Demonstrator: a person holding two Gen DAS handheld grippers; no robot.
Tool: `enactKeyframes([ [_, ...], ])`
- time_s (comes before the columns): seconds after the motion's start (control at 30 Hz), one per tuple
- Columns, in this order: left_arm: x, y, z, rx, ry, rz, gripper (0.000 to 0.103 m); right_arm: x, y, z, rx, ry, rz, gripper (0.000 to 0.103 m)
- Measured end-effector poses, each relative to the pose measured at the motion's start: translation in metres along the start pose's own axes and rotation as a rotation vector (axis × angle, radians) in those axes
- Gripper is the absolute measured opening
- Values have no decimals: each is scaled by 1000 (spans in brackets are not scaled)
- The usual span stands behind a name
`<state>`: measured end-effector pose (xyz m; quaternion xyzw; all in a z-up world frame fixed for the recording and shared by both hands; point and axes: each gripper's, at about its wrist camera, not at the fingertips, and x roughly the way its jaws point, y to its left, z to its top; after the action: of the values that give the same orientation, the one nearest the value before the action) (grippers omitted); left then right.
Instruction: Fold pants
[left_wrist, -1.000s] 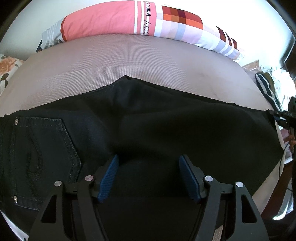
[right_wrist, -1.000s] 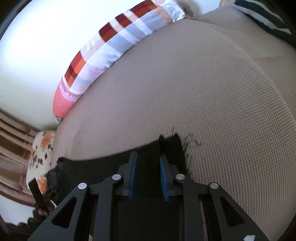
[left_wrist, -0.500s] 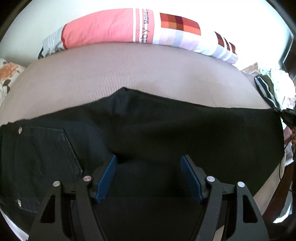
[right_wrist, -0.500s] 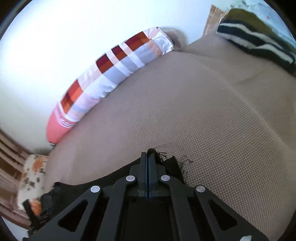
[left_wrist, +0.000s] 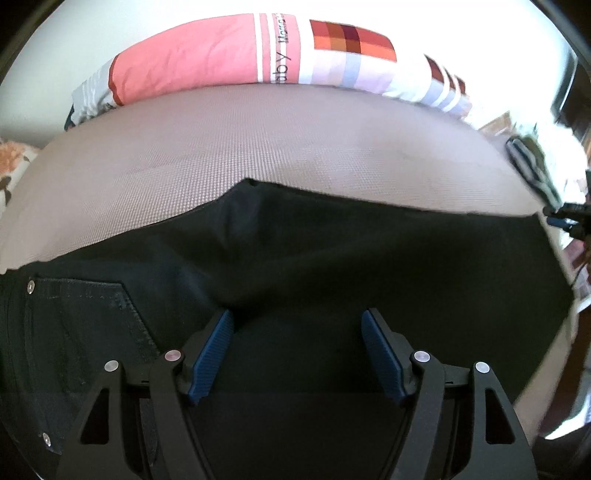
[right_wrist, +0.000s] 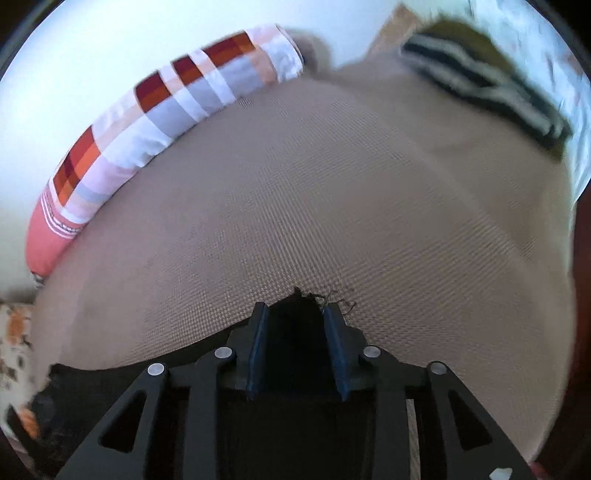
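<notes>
The black denim pants (left_wrist: 332, 266) lie flat across the beige woven mattress (left_wrist: 295, 147). Left gripper (left_wrist: 295, 350) gapes wide above them; right gripper (right_wrist: 297, 343), its 2 fingers parted, straddles their frayed hem corner.

A wide bed (left_wrist: 295, 147) with a taupe woven cover fills the room's middle. A long pink-and-checked bolster (left_wrist: 258, 51) lies along the pale, brightly lit wall (right_wrist: 92, 55) (glare washes it out). Striped fabric (right_wrist: 480, 85) sits blurred at one corner.

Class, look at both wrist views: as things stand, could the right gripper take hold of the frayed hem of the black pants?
Probably yes. The right gripper is open, its jaws apart with the frayed hem of the black pants lying between them on the bed. Nothing appears to block the fingers from closing on it.
</notes>
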<state>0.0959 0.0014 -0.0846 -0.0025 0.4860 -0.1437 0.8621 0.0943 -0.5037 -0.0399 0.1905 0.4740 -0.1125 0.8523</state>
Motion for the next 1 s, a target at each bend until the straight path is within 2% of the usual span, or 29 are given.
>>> enactKeyframes([
  [0.1, -20, 15, -1, -29, -52, -17, 72, -25, 30, -3, -77, -44, 11, 31],
  [0.17, -30, 31, -3, -47, -80, 19, 72, -32, 66, -9, -163, -37, 78, 31],
  [0.27, -39, 58, -7, -103, -94, 50, 72, -24, 132, -26, -302, 22, 198, 31],
  [0.43, -52, 94, -19, -179, -114, 109, 72, 14, 254, -70, -534, 191, 449, 31],
  [0.5, -58, 107, -25, -199, -124, 133, 72, 27, 296, -87, -622, 249, 509, 31],
  [0.63, -60, 133, -39, -264, -124, 146, 72, 55, 366, -113, -773, 347, 564, 31],
  [0.73, -63, 141, -45, -278, -136, 153, 72, 68, 402, -130, -852, 403, 586, 31],
  [0.9, -65, 149, -54, -278, -134, 123, 72, 83, 443, -152, -934, 460, 589, 31],
  [1.0, -65, 148, -56, -254, -134, 119, 72, 90, 451, -157, -957, 471, 593, 31],
])
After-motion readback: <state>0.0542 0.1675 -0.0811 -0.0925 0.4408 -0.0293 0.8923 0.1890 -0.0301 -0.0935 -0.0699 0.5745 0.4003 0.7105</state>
